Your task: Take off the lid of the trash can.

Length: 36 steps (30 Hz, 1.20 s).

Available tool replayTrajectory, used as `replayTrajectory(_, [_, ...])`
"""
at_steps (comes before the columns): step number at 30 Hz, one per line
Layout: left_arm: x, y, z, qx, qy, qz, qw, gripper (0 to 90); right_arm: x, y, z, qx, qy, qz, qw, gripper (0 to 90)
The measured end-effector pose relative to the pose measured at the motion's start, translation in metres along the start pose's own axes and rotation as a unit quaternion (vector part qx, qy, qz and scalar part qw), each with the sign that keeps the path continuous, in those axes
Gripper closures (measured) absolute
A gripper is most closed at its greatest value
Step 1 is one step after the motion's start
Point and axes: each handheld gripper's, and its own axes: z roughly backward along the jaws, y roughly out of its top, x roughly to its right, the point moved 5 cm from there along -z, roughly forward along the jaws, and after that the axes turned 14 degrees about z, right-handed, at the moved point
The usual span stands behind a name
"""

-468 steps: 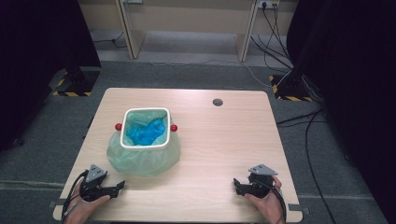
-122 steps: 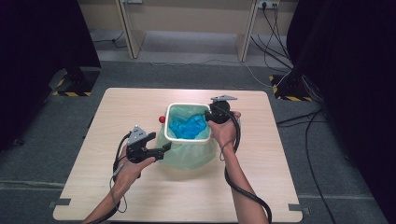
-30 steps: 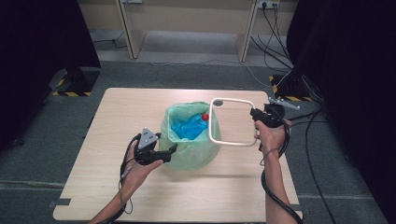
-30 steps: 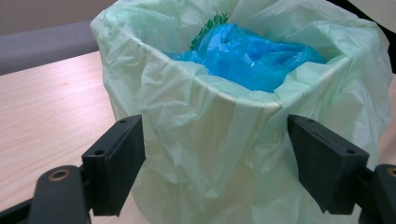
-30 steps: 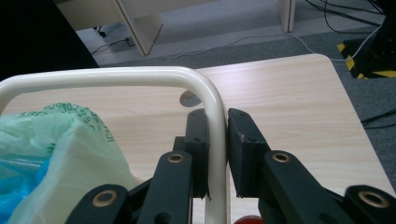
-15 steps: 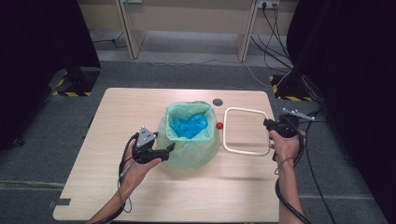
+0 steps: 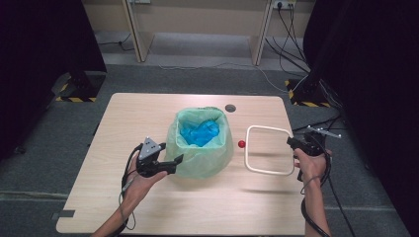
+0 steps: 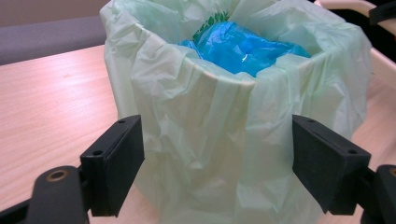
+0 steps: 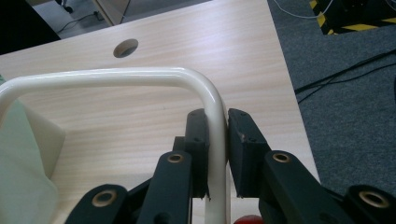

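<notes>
A small bin lined with a pale green bag (image 7: 200, 158) stands mid-table, and a crumpled blue bag (image 7: 199, 132) lies inside it. My left gripper (image 7: 173, 163) is open at the bin's left side. In the left gripper view its jaws flank the green bag (image 8: 210, 121), with the blue bag (image 8: 243, 46) above. My right gripper (image 7: 291, 144) is shut on the right bar of a cream rectangular ring (image 7: 247, 153), held low to the right of the bin. A red knob (image 7: 241, 144) sits on the ring's left side. The right gripper view shows my right gripper (image 9: 217, 126) clamped on the ring (image 9: 116, 77).
The wooden table (image 7: 148, 118) has a round cable hole (image 7: 230, 108) behind the bin, also visible as the hole (image 9: 125, 47) in the right gripper view. Its right edge runs just beside my right hand. Cables and dark stands are on the grey floor around it.
My right gripper has carried the ring further right and lower, away from the bin. The left gripper and the bin have stayed in place.
</notes>
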Motion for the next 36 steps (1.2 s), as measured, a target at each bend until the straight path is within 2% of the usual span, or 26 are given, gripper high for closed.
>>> replayTrajectory(10, [-0.003,-0.008,0.017,-0.005,-0.021,0.015,0.9996,19.5,0.002,-0.017,-0.008,-0.019,0.002,0.005,0.9998,78.4])
replayTrajectory(15, [-0.004,-0.014,0.021,-0.012,-0.026,0.014,0.9995,19.5,0.000,-0.024,-0.013,-0.026,0.003,0.011,0.9996,78.3])
replayTrajectory(25, [-0.010,-0.030,0.028,-0.025,-0.027,0.018,0.9992,19.4,0.002,-0.038,-0.020,-0.036,0.001,0.005,0.9993,78.0])
replayTrajectory(36, [-0.023,-0.048,0.032,-0.040,-0.018,0.026,0.9987,19.4,0.008,-0.052,-0.028,-0.051,-0.008,0.003,0.9987,77.5])
